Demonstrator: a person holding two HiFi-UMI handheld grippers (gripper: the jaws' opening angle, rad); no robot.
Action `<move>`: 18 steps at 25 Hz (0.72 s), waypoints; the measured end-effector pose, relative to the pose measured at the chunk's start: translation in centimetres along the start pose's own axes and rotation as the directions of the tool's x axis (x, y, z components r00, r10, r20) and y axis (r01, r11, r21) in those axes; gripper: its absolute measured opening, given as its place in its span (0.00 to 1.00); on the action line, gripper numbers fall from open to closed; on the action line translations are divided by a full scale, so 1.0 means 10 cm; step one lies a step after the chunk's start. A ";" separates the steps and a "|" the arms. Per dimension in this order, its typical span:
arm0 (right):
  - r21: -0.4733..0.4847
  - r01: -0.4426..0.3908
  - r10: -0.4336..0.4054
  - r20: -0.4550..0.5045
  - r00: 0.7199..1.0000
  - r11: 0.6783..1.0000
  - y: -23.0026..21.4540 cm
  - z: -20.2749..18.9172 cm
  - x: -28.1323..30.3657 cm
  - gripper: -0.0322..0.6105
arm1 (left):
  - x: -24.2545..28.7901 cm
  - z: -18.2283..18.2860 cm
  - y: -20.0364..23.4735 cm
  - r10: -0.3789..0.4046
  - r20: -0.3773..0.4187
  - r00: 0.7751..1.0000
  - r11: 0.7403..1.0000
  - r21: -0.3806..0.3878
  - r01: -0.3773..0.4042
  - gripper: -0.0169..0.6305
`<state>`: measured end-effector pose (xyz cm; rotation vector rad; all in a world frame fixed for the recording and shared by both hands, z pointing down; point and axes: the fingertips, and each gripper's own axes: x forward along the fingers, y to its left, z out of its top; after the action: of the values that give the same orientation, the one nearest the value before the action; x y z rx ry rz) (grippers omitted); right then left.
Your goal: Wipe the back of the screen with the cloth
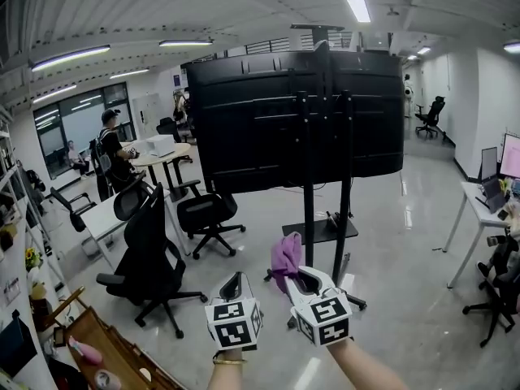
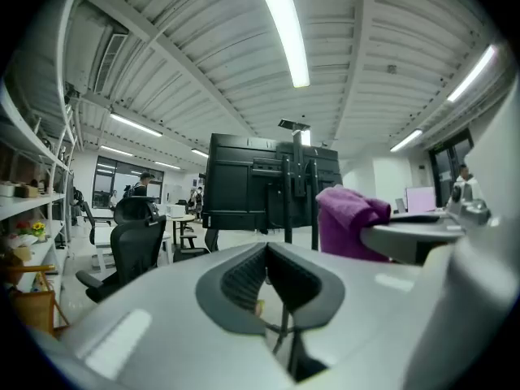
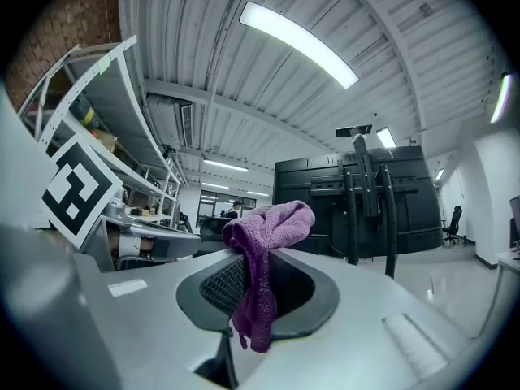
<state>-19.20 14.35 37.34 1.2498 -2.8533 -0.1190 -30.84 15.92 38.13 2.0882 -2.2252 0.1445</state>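
Note:
The black back of the large screen (image 1: 296, 120) faces me on a floor stand (image 1: 325, 218), a few steps ahead. My right gripper (image 1: 302, 281) is shut on a purple cloth (image 1: 286, 258), which bunches above its jaws and hangs down between them (image 3: 264, 242). It is low in the head view, well short of the screen (image 3: 325, 205). My left gripper (image 1: 233, 287) is beside it on the left, jaws together with nothing in them (image 2: 268, 279). From the left gripper view the cloth (image 2: 349, 222) shows at the right, with the screen (image 2: 244, 193) behind.
Black office chairs (image 1: 150, 258) (image 1: 207, 214) stand left of the stand. A round table (image 1: 158, 157) and a person (image 1: 110, 149) are further back left. A white desk (image 1: 487, 210) stands at right, shelving (image 1: 16, 242) at far left, a wooden rack (image 1: 106, 348) bottom left.

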 end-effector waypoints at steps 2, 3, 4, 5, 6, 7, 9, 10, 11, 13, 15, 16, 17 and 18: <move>0.001 -0.008 0.008 0.002 1.000 1.000 -0.20 0.04 0.35 0.14 | 0.37 0.11 0.08 0.003 0.011 1.000 1.000 -0.020 -0.003 0.04; 0.009 -0.015 0.015 0.003 1.000 1.000 -0.28 0.05 0.51 0.14 | 0.54 0.16 0.11 0.001 0.013 1.000 1.000 -0.029 0.000 0.04; 0.018 -0.022 0.022 0.004 1.000 1.000 -0.36 0.06 0.67 0.14 | 0.71 0.19 0.14 -0.003 0.013 1.000 0.999 -0.034 0.003 0.04; 0.023 -0.025 0.025 0.007 1.000 0.999 -0.43 0.07 0.82 0.14 | 0.87 0.22 0.16 -0.006 0.013 1.000 0.999 -0.034 0.007 0.04; 0.020 -0.024 0.024 0.011 1.000 1.000 -0.50 0.08 0.98 0.14 | 1.03 0.25 0.19 -0.009 0.015 1.000 0.999 -0.031 0.009 0.04; 0.011 -0.021 0.021 0.015 1.000 1.000 -0.57 0.09 1.14 0.14 | 1.19 0.29 0.22 -0.012 0.018 1.000 1.000 -0.025 0.012 0.04; -0.013 -0.011 0.012 0.026 1.000 1.000 -0.73 0.11 1.48 0.14 | 1.55 0.35 0.29 -0.015 0.026 1.000 1.000 -0.009 0.015 0.04; -0.024 -0.004 0.005 0.031 1.000 1.000 -0.82 0.11 1.66 0.14 | 1.74 0.39 0.33 -0.015 0.031 0.999 1.000 -0.001 0.015 0.04; -0.037 0.003 -0.002 0.036 0.999 0.999 -0.91 0.12 1.85 0.14 | 1.94 0.42 0.38 -0.015 0.036 0.999 1.000 0.006 0.015 0.04; -0.062 0.015 -0.012 0.043 0.999 0.998 -1.11 0.13 2.26 0.14 | 2.39 0.49 0.50 -0.017 0.046 0.999 1.000 0.018 0.016 0.04; -0.087 0.025 -0.021 0.048 0.999 0.996 -1.30 0.15 2.69 0.14 | 2.85 0.56 0.65 -0.019 0.052 0.998 1.000 0.025 0.017 0.04; -0.100 0.033 -0.028 0.049 0.998 0.994 -1.39 0.16 2.91 0.14 | 3.08 0.61 0.74 -0.019 0.052 0.998 1.000 0.022 0.018 0.04; -0.110 0.045 -0.040 0.048 0.998 0.993 -1.50 0.17 3.14 0.14 | 3.30 0.65 0.83 -0.021 0.051 0.998 1.000 0.015 0.021 0.04; -0.119 0.059 -0.054 0.047 0.997 0.991 -1.61 0.18 3.37 0.14 | 3.53 0.71 0.92 -0.027 0.049 0.998 1.000 0.008 0.026 0.04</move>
<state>-30.39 -21.19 33.97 1.3205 -2.7987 -0.3180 -42.22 -19.34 35.49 2.1474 -2.2265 0.1007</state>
